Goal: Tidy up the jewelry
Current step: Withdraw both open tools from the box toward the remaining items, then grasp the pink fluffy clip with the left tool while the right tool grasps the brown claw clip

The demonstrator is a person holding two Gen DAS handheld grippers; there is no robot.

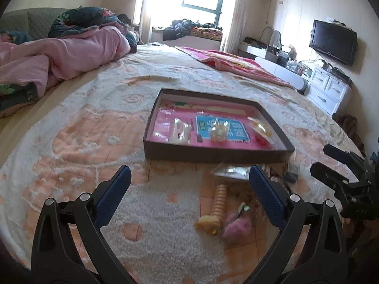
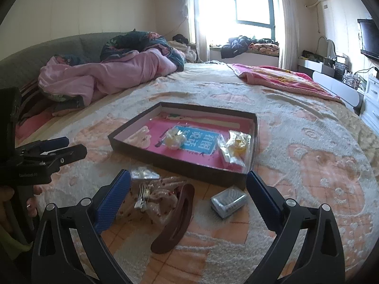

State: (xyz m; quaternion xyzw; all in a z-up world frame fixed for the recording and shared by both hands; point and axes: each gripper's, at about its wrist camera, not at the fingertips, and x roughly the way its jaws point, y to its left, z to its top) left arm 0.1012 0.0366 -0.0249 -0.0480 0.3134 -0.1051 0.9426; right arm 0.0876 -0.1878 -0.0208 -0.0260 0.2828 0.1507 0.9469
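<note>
We are hovering both grippers, left gripper (image 1: 189, 194) and right gripper (image 2: 188, 195), fingers spread and empty, over loose jewelry (image 2: 154, 196) lying on the bed (image 2: 319, 165) beside the tray (image 2: 132, 145); we are risking snagging the fluffy blanket.

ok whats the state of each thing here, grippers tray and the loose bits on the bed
left gripper: open, empty
right gripper: open, empty
tray: lidless, flat on the bed, a few bagged pieces inside
brown hair clip: loose on the blanket, outside the tray
small silver box: on the blanket, outside the tray
pink fuzzy piece: on the blanket, outside the tray
</note>
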